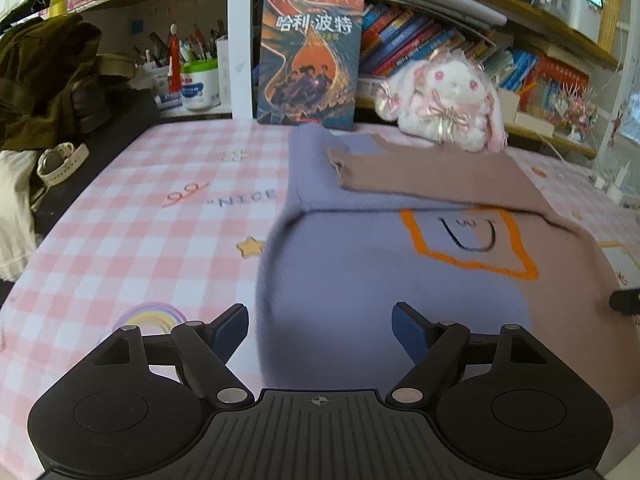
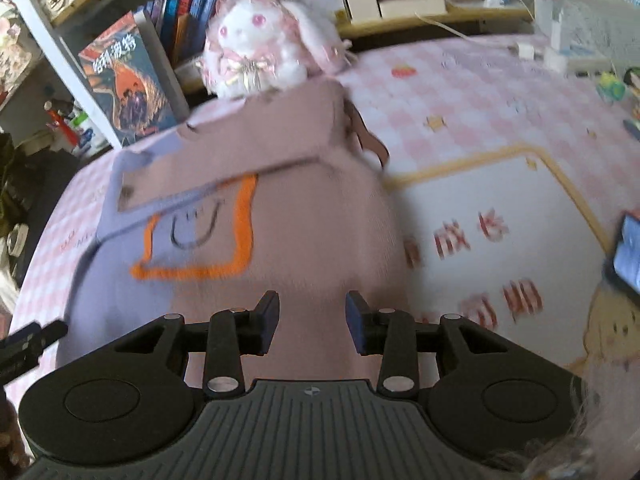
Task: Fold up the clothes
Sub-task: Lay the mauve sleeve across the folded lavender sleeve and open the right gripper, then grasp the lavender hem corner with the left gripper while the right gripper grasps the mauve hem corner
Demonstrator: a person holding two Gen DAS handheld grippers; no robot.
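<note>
A sweater (image 1: pixel 360 280), lavender on one half and dusty pink on the other, lies flat on the pink checked cover (image 1: pixel 160 208). It has an orange square with a smiling face (image 1: pixel 468 240). A pink sleeve (image 1: pixel 432 176) is folded across its upper part. My left gripper (image 1: pixel 318 316) hovers open over the lavender lower edge with nothing between its fingers. In the right wrist view the sweater (image 2: pixel 304 220) fills the middle. My right gripper (image 2: pixel 312 304) stands above its pink half, jaws apart and nothing pinched. The picture is blurred.
A book (image 1: pixel 310 60) and a white plush rabbit (image 1: pixel 448 100) stand at the far edge under crowded shelves. A dark jacket (image 1: pixel 48 72) and a watch (image 1: pixel 60 164) lie at the left. A phone (image 2: pixel 628 252) rests to the right of the sweater.
</note>
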